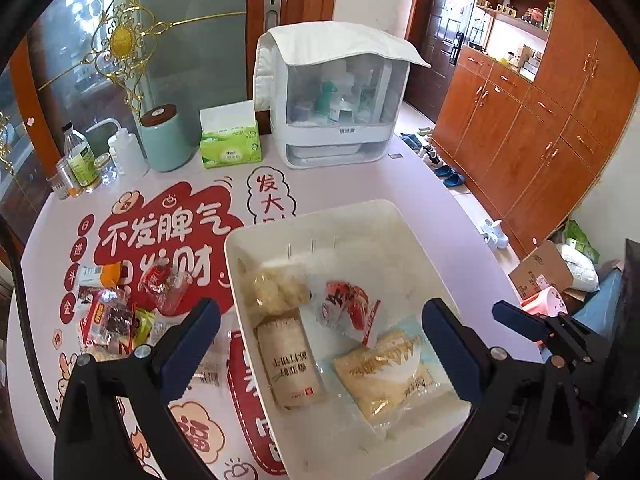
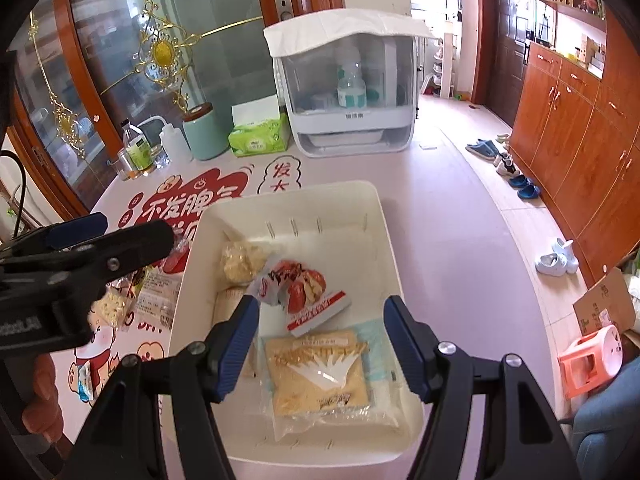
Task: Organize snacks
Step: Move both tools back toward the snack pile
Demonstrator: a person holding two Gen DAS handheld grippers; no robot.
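Note:
A white bin (image 1: 280, 236) (image 2: 384, 240) sits on the table and holds several snack packs: a yellow pastry pack (image 1: 384, 380) (image 2: 320, 376), a red-and-white pack (image 1: 344, 308) (image 2: 304, 292), a beige wrapped bar (image 1: 290, 360) and a pale lumpy pack (image 1: 272, 288) (image 2: 242, 262). My left gripper (image 1: 320, 344) is open and empty over the bin's near left part. My right gripper (image 2: 320, 340) is open and empty above the yellow pack. A heap of loose snacks (image 1: 116, 312) (image 2: 132, 300) lies on the table left of the bin.
At the table's back stand a white covered organizer (image 1: 336, 96), a green tissue box (image 1: 230, 144), a teal canister (image 1: 164, 140) and bottles (image 1: 80, 156). The table's right edge drops to the floor with shoes (image 2: 516, 176), a pink stool (image 2: 592, 356) and orange cabinets (image 1: 520, 120).

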